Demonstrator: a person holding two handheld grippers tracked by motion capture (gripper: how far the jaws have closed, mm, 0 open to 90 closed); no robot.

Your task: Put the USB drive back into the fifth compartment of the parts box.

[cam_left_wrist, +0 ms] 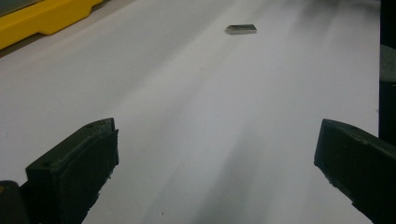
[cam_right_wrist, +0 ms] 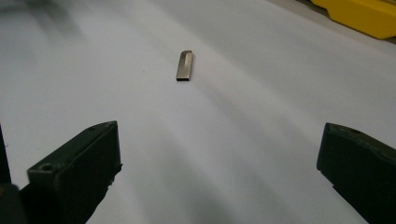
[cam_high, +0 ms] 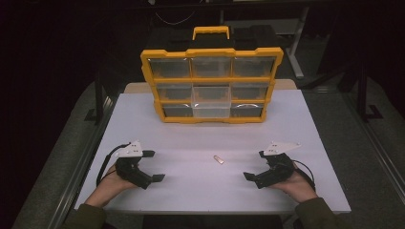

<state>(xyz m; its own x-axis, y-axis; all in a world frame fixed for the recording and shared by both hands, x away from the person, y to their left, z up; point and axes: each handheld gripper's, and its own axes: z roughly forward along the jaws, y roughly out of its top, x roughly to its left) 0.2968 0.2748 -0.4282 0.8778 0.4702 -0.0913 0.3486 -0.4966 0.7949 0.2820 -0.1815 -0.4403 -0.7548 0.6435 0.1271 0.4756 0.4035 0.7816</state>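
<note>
A small flat metal piece, like a slim USB stick, lies on the white table between the two hands. It also lies ahead of the left gripper's jaws as the metal piece and ahead of the right gripper's jaws as the metal piece. My left gripper rests low at the front left, open and holding nothing. My right gripper rests at the front right, also open, with nothing between its jaws. A yellow organizer case with clear compartments stands upright at the far side of the table.
The yellow case's base shows at the upper left of the left gripper view and as a yellow edge at the upper right of the right gripper view. Dark floor and metal frame legs surround the table.
</note>
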